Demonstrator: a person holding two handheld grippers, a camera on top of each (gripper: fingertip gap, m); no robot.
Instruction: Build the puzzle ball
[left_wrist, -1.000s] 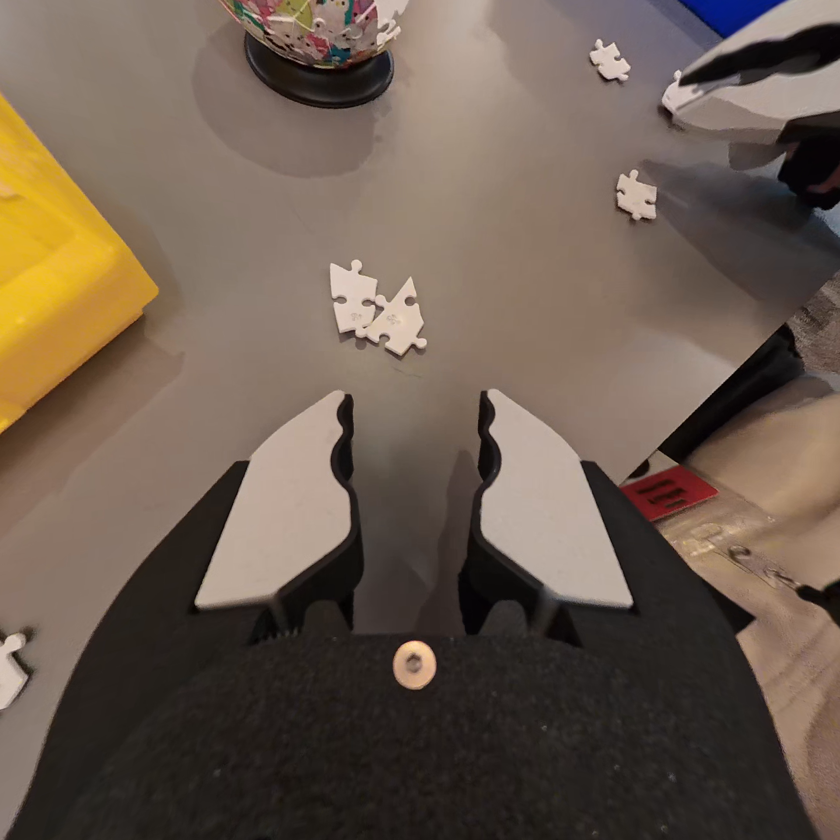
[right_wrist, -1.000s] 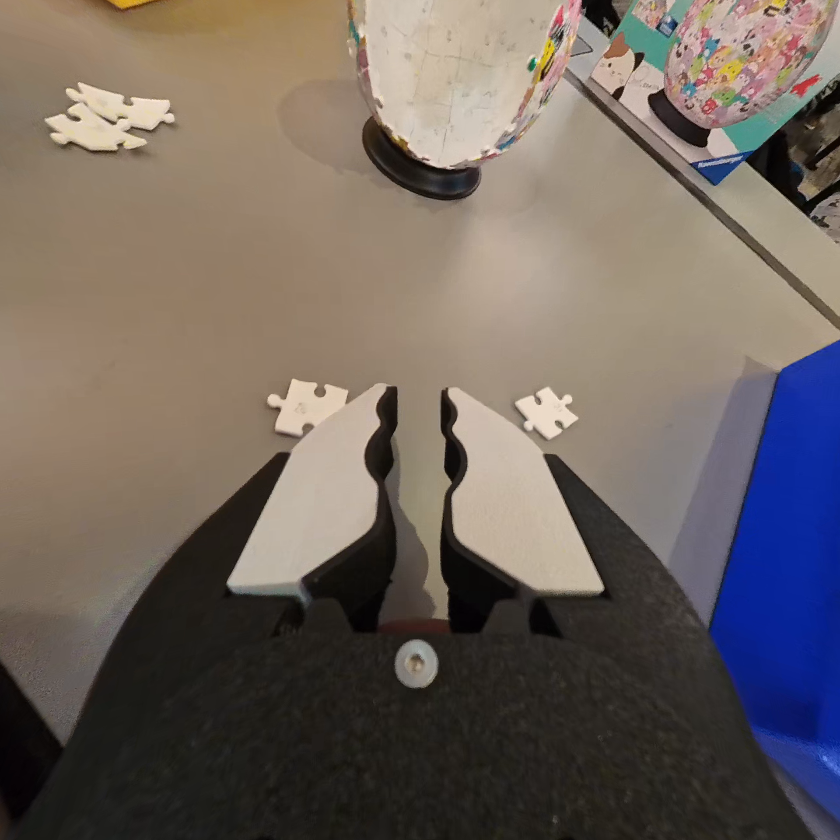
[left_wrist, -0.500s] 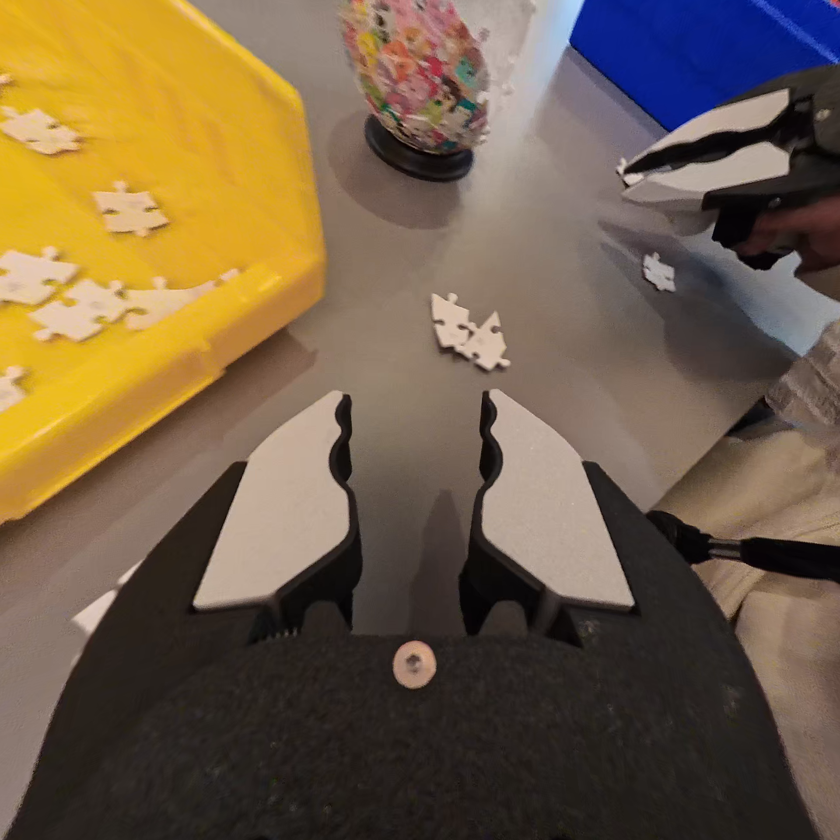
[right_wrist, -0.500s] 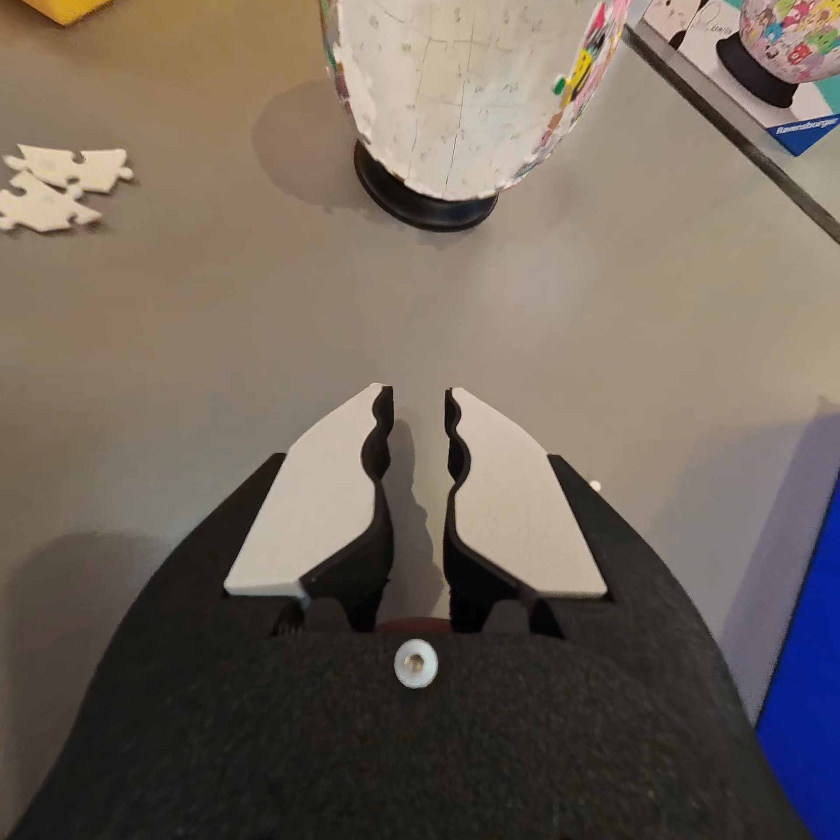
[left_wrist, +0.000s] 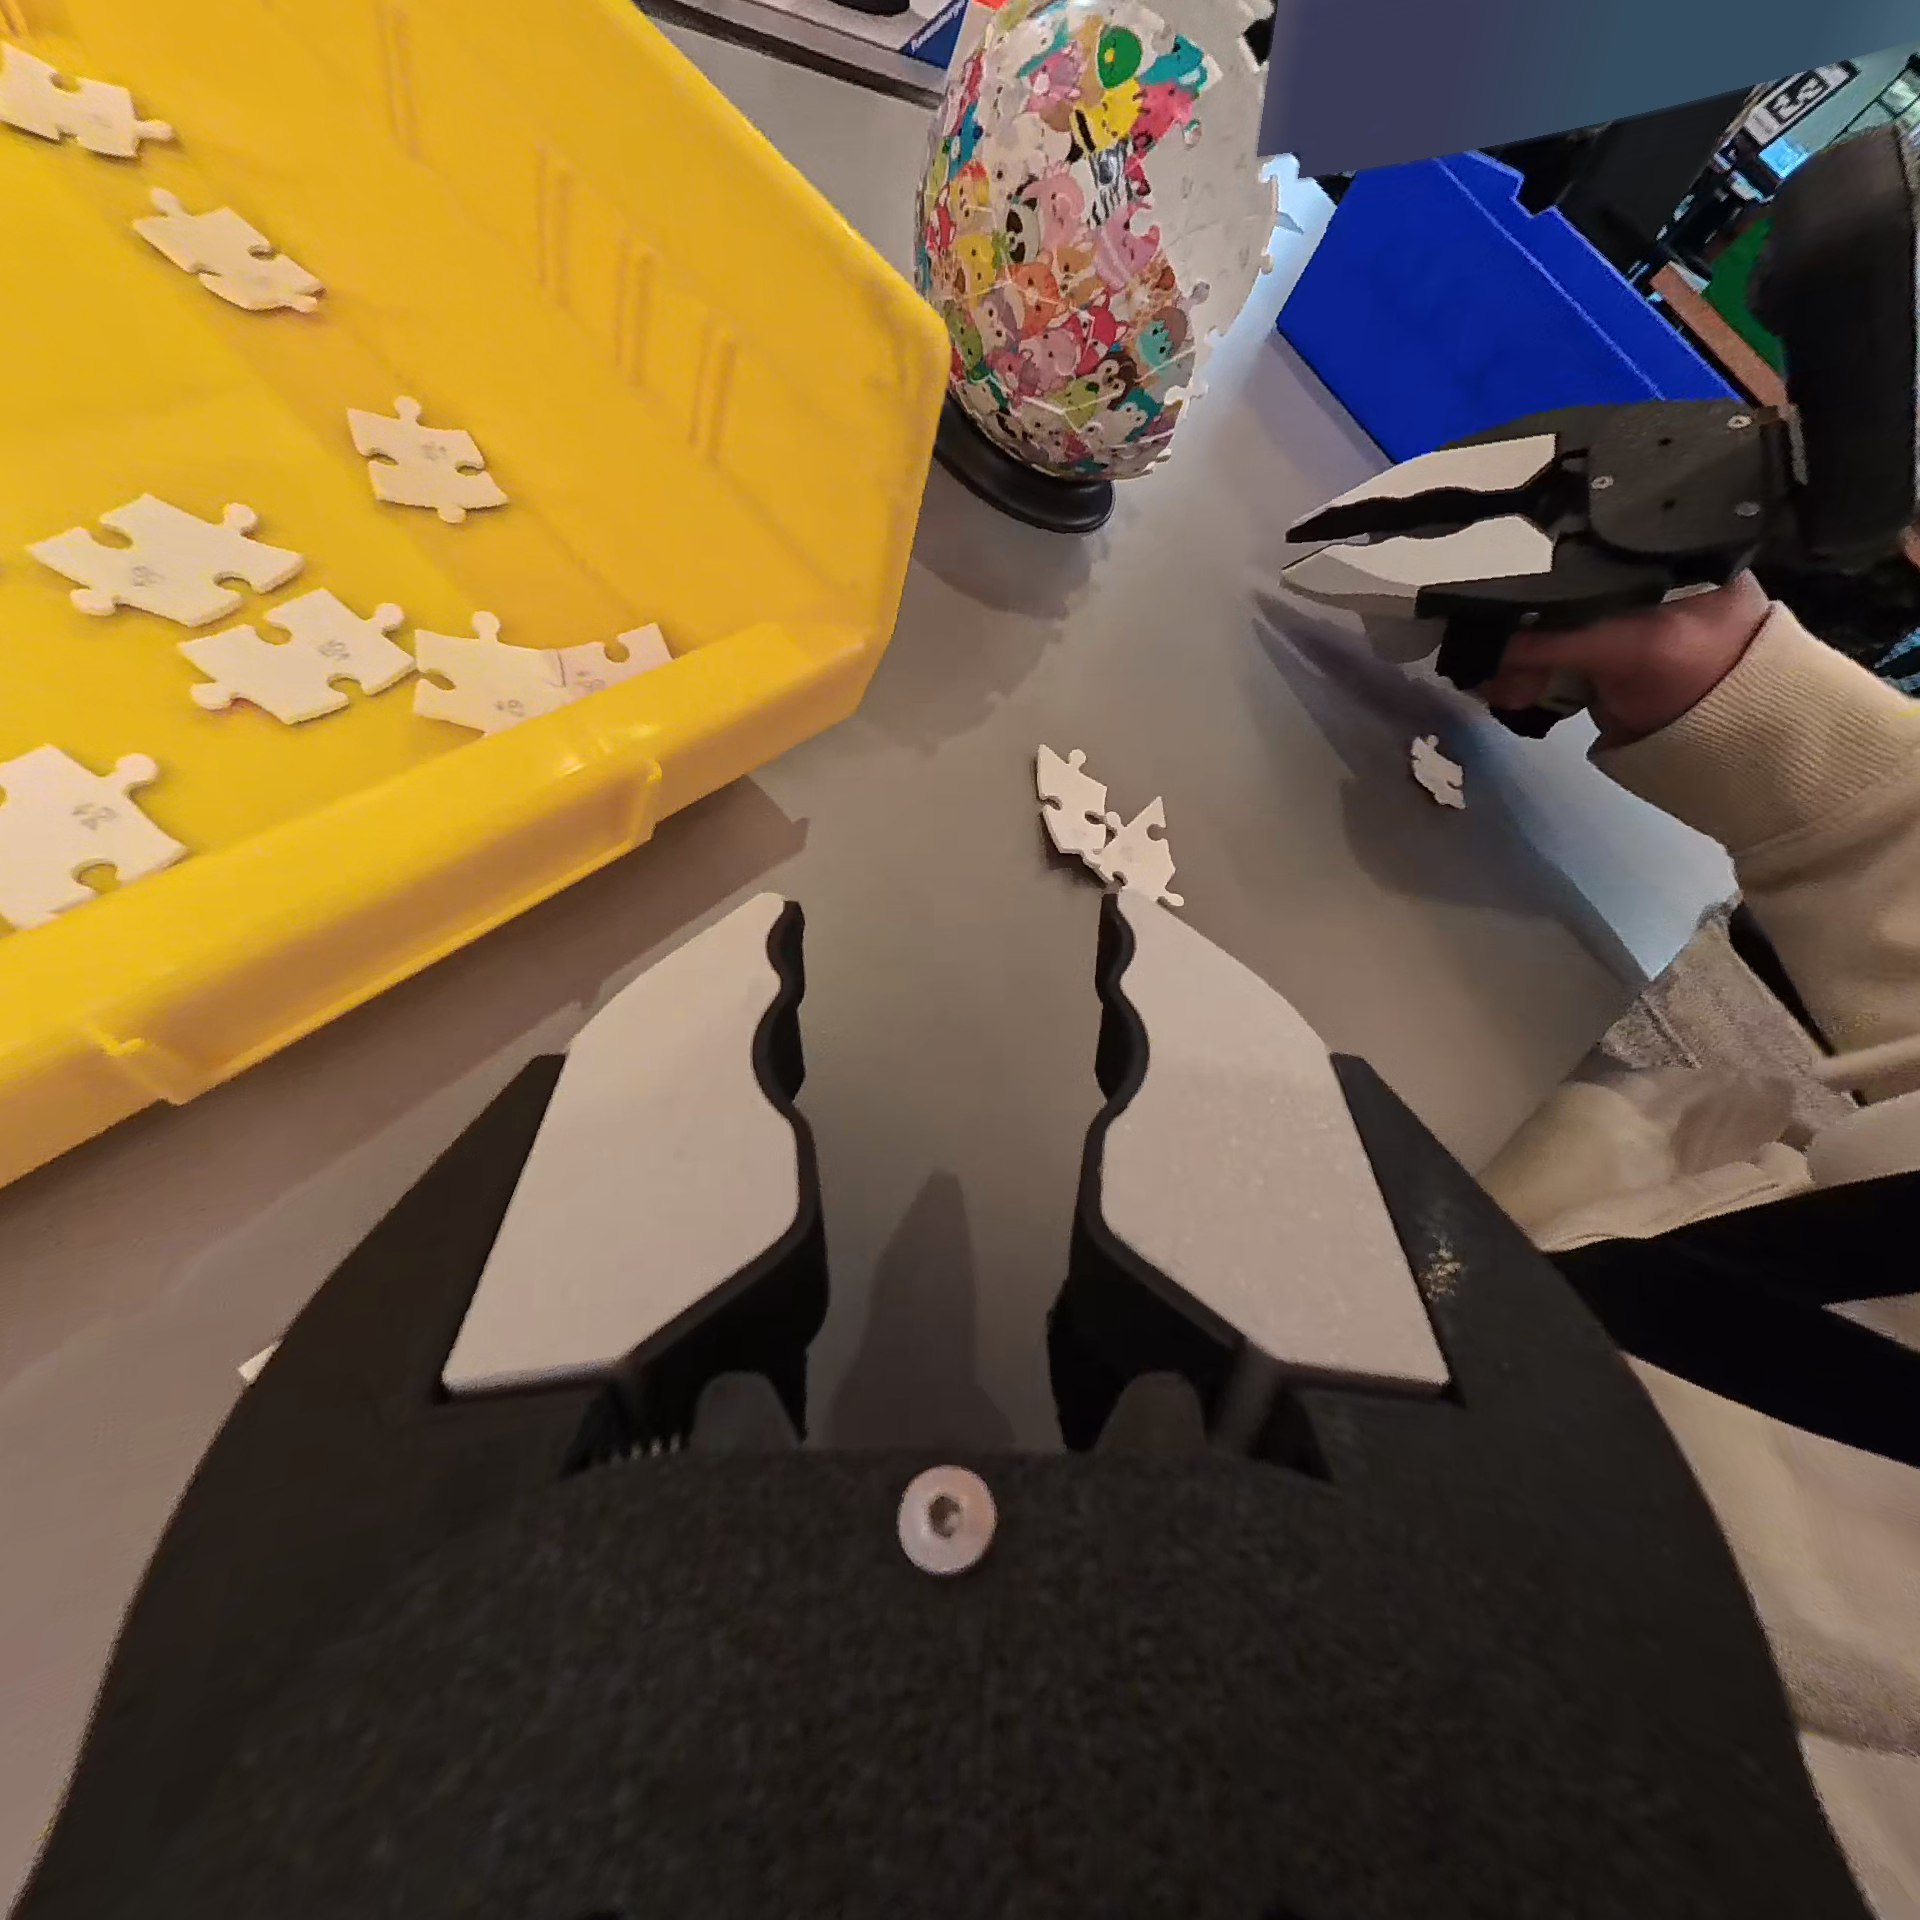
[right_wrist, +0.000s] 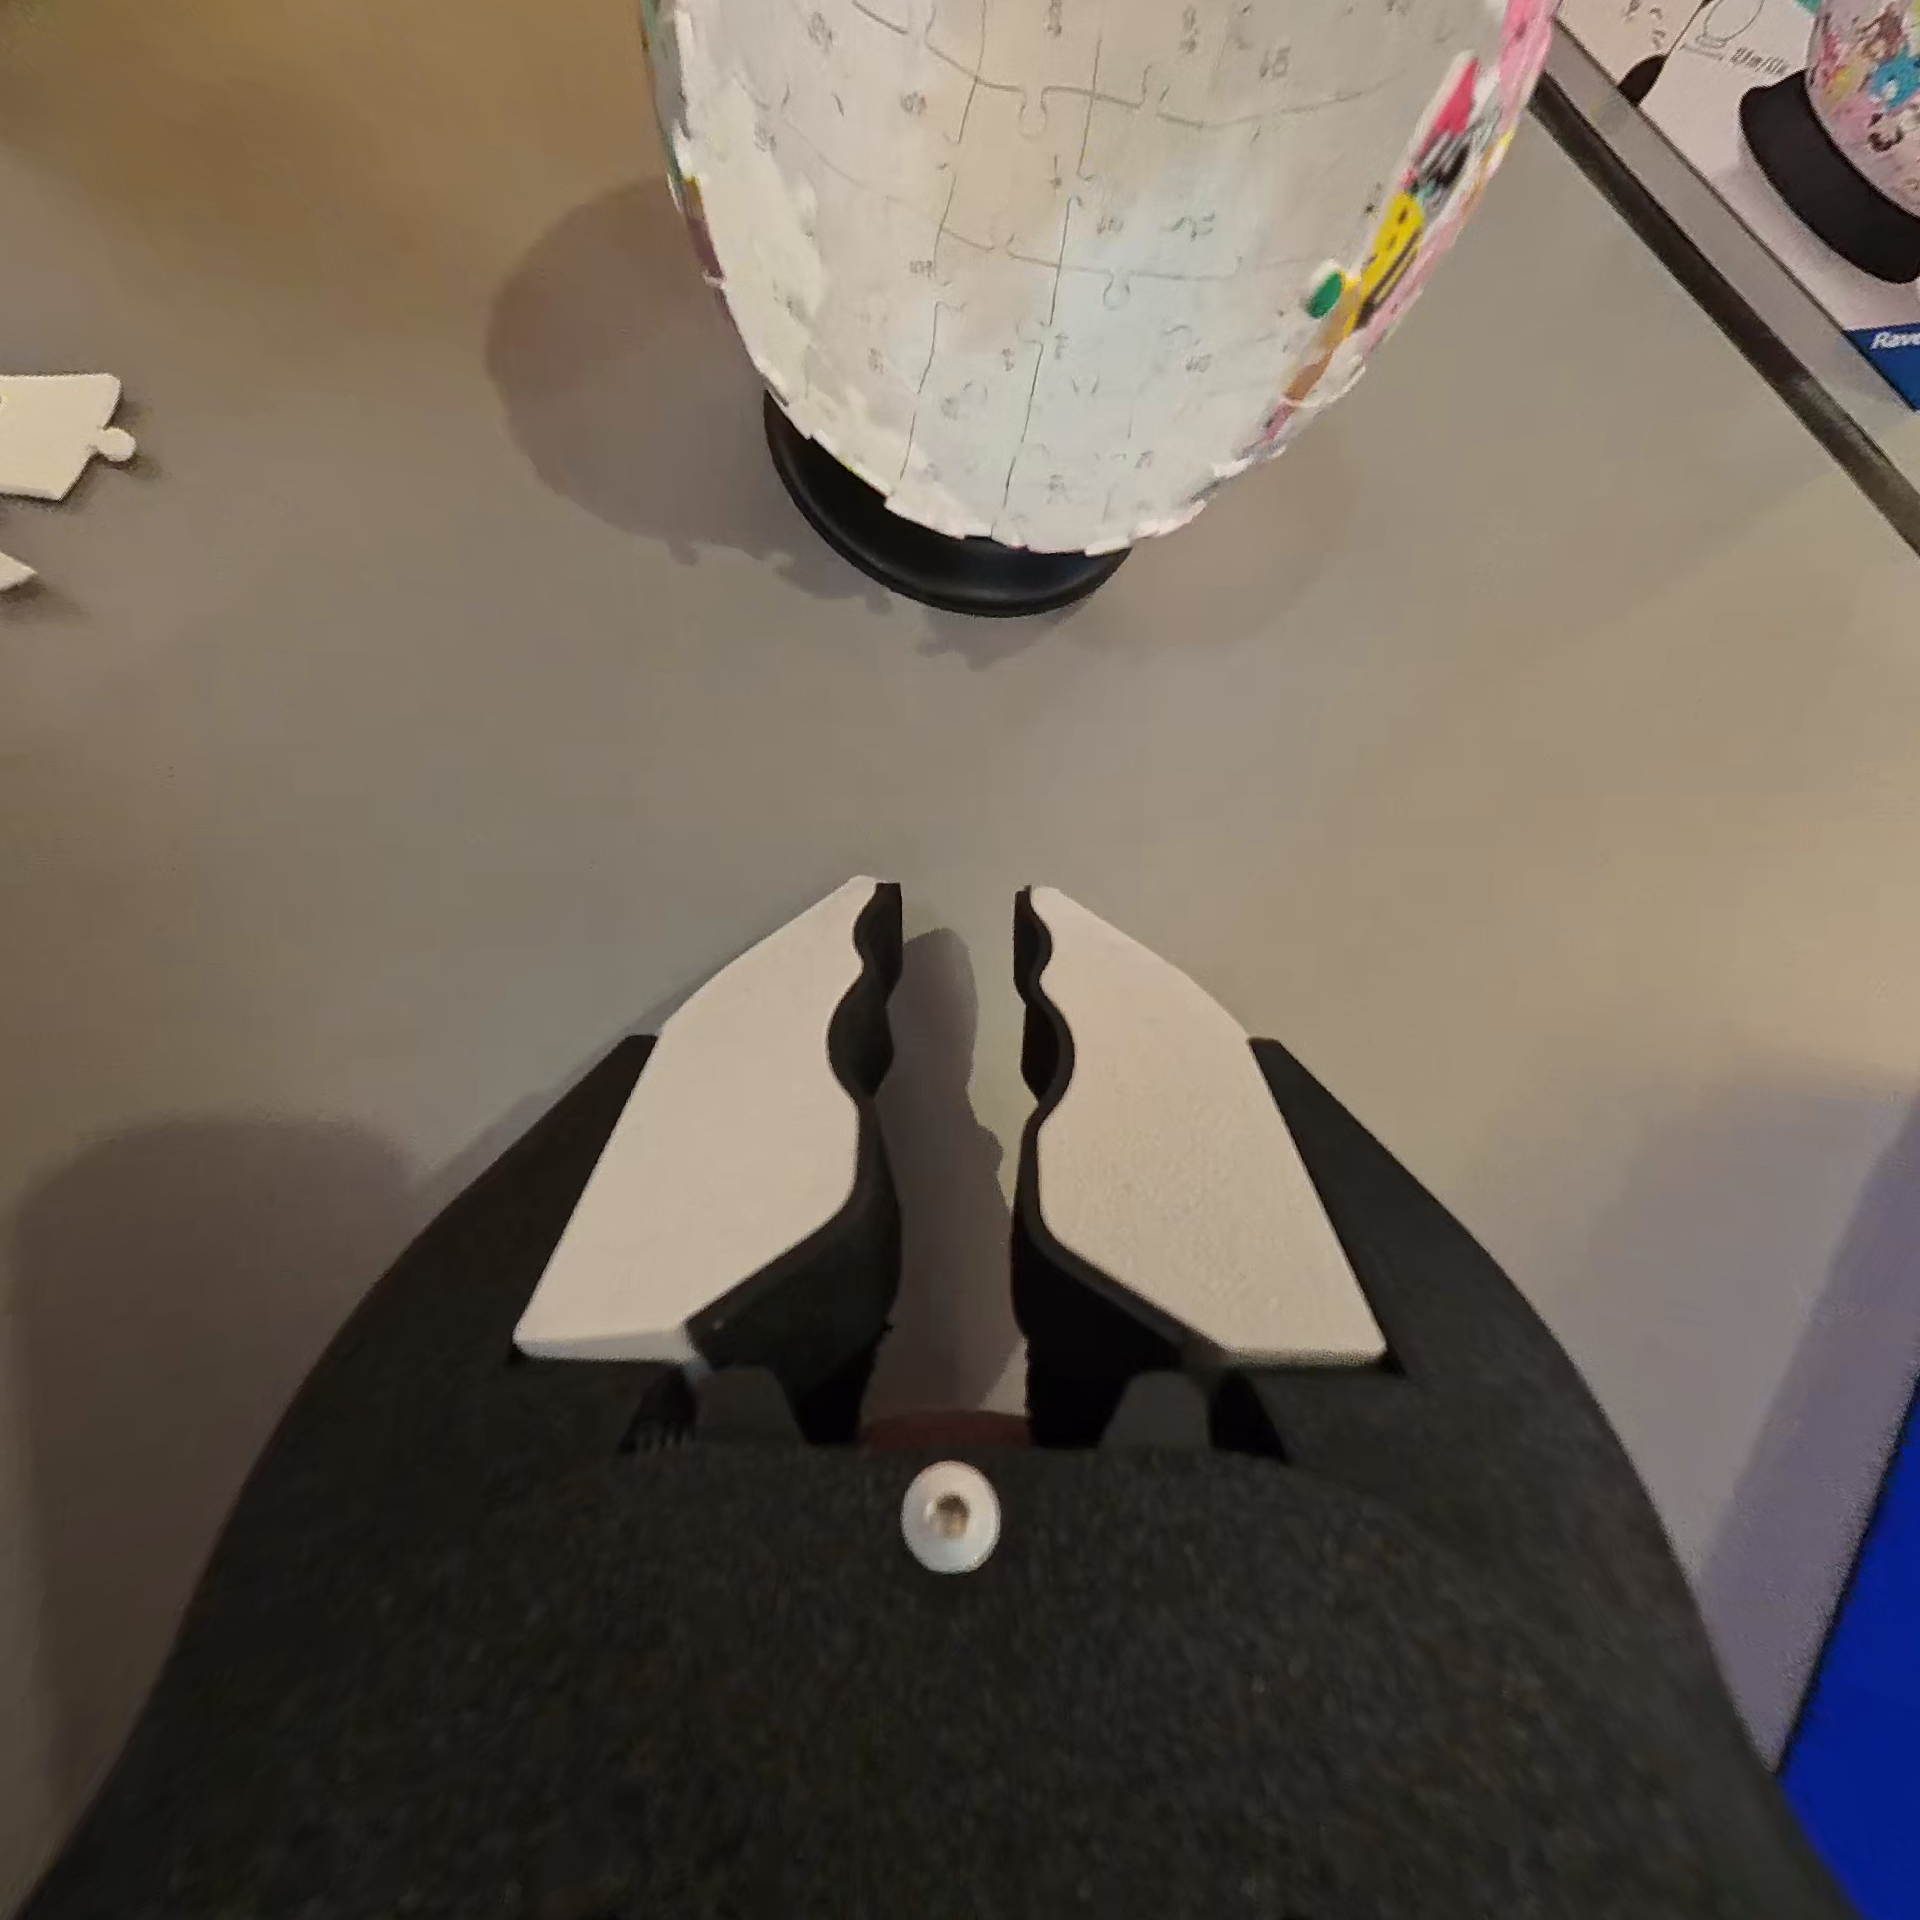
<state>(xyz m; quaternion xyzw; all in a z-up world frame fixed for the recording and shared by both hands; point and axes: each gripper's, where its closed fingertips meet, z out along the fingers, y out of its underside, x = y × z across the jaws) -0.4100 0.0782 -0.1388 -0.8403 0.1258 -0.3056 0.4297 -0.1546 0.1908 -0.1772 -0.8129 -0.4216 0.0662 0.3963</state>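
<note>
On the grey table (left_wrist: 935, 665) the puzzle ball (left_wrist: 1081, 260) stands on its black stand (left_wrist: 1023, 483), beside the yellow tray (left_wrist: 644, 312), only partly built. The left gripper (left_wrist: 945, 920) is spread wide and empty. The right gripper (right_wrist: 956, 904) is a little apart, pinching nothing, and points at the ball's white inside. A bump there could tip the ball or pop pieces loose. I count one ball, two joined pieces (left_wrist: 1107, 831) and one lone piece (left_wrist: 1437, 771) on the table, and about nine in the tray, though some are cut off.
</note>
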